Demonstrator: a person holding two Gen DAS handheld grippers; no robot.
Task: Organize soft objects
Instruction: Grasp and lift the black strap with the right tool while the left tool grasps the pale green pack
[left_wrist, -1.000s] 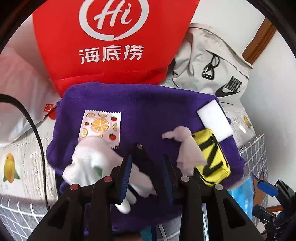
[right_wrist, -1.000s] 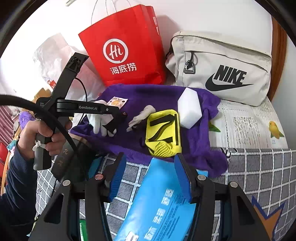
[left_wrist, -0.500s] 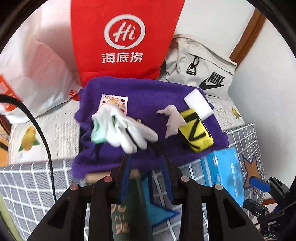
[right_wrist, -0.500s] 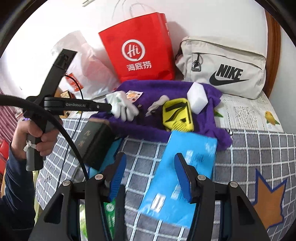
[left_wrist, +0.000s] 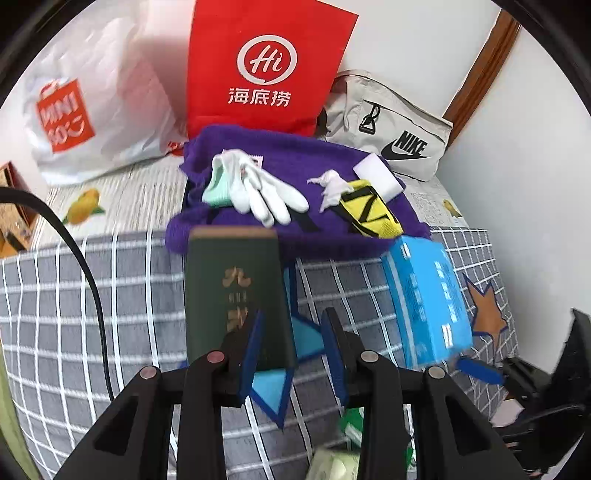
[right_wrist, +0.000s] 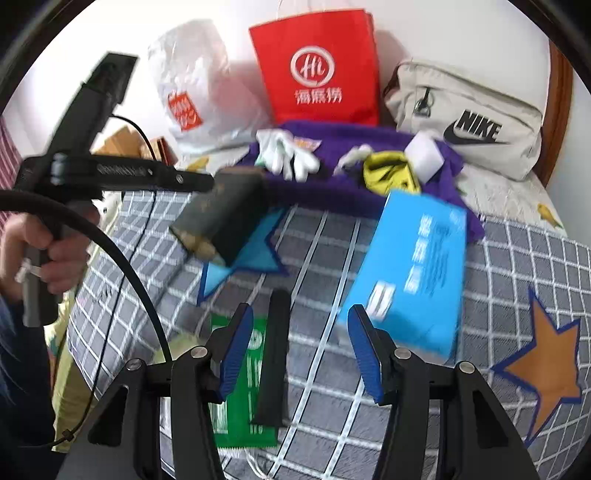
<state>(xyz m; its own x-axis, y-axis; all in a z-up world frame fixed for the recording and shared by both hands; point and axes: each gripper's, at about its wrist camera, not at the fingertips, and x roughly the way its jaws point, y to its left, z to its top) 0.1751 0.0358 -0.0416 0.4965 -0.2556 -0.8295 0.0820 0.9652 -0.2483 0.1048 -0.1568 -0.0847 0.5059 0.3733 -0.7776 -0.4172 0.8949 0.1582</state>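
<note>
While the purple towel (left_wrist: 280, 158) lies at the far end of the checked blanket (left_wrist: 92, 295), the white glove (left_wrist: 258, 188) rests on its left part, a white rag (left_wrist: 332, 184) and yellow sock (left_wrist: 373, 210) right of that, a white sponge (left_wrist: 376, 173) on its right edge. Nearer than the towel, the left gripper (left_wrist: 291, 347) and right gripper (right_wrist: 301, 347) both stand partly open, holding nothing. A dark green box (left_wrist: 236, 295) touches the towel's near edge; a blue packet (left_wrist: 424, 299) lies to its near right.
</note>
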